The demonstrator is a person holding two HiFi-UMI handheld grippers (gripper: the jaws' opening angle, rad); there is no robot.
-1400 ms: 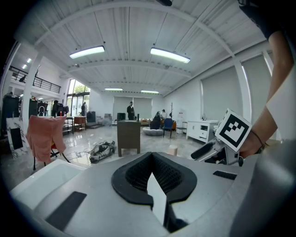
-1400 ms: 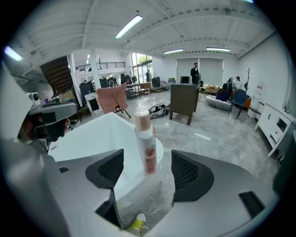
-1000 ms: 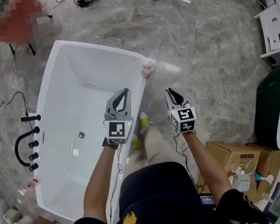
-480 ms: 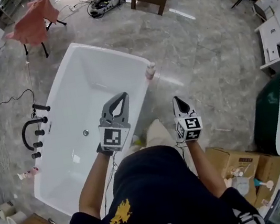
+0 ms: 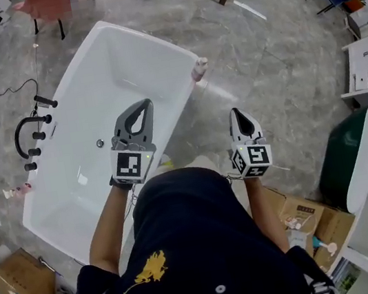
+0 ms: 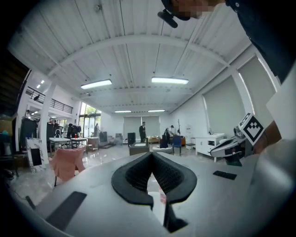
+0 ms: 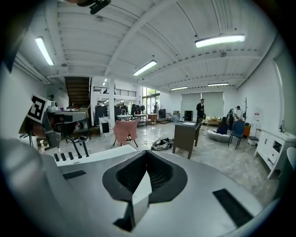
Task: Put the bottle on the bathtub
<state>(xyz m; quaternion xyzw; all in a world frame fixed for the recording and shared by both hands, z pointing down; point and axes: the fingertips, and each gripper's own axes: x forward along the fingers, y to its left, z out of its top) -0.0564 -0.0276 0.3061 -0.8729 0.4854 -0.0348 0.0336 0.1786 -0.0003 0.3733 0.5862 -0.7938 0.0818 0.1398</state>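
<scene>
Both tongs are clenched with nothing in them. The left tongs (image 5: 141, 105) hang over the white bathtub (image 5: 120, 56), and in the left gripper view their tips meet. The right tongs (image 5: 237, 111) hang over the grey floor (image 5: 276, 71) to the right of the tub, and their tips are pressed together too.

The bottle (image 5: 199, 69) is at the upper middle of the head view. It sits on the tub's rim, at the corner far from me. It is well apart from both tongs, higher in the frame than both, and between them from side to side. I think the right tongs are a little nearer, but not by much.

The bottle is small and pale pink. I see it from above, so I think it stands up, but I cannot be sure. Neither gripper view shows it clearly. My own body hides the near end of the tub.
</scene>
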